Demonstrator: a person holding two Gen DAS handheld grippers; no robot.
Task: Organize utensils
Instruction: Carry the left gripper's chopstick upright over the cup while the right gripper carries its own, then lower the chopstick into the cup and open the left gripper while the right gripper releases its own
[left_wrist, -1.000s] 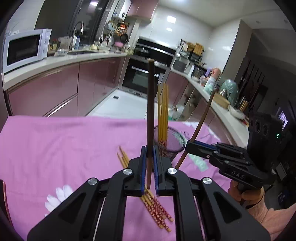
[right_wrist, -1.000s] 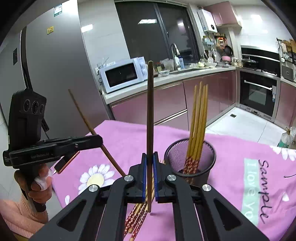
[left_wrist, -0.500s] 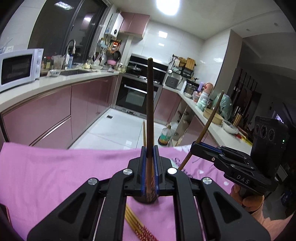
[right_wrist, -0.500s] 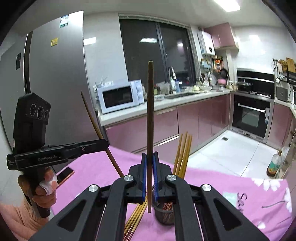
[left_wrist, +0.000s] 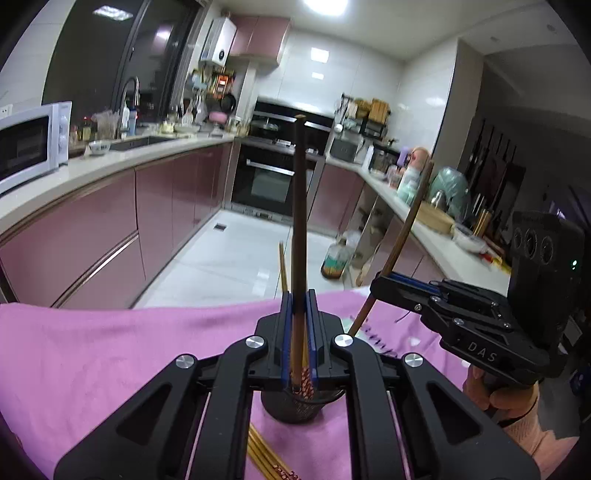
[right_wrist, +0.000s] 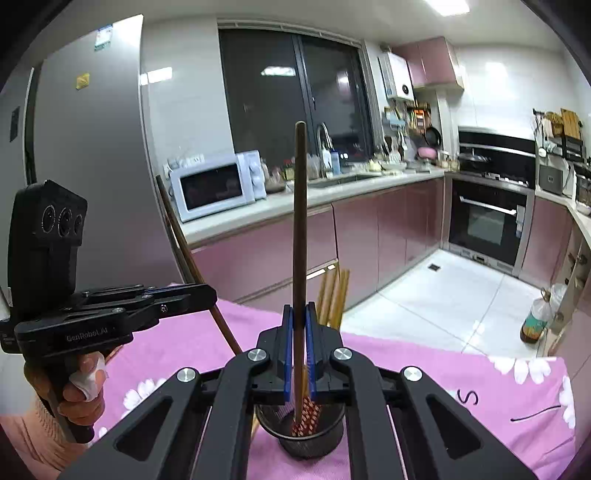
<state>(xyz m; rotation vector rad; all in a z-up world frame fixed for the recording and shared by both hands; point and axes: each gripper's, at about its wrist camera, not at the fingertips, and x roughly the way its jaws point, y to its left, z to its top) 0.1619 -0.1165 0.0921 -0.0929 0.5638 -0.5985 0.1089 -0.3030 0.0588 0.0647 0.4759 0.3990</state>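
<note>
Chopsticks (left_wrist: 298, 236) lowered, tool (left_wrist: 297, 332) above holder (left_wrist: 295, 406)

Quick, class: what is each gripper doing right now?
Left gripper: shut on a dark chopstick.
Right gripper: shut on another dark chopstick.

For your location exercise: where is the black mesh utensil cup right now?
The black mesh utensil cup stands on the pink tablecloth at bottom centre of both wrist views, directly beneath each gripper's clamped dark brown chopstick.
</note>
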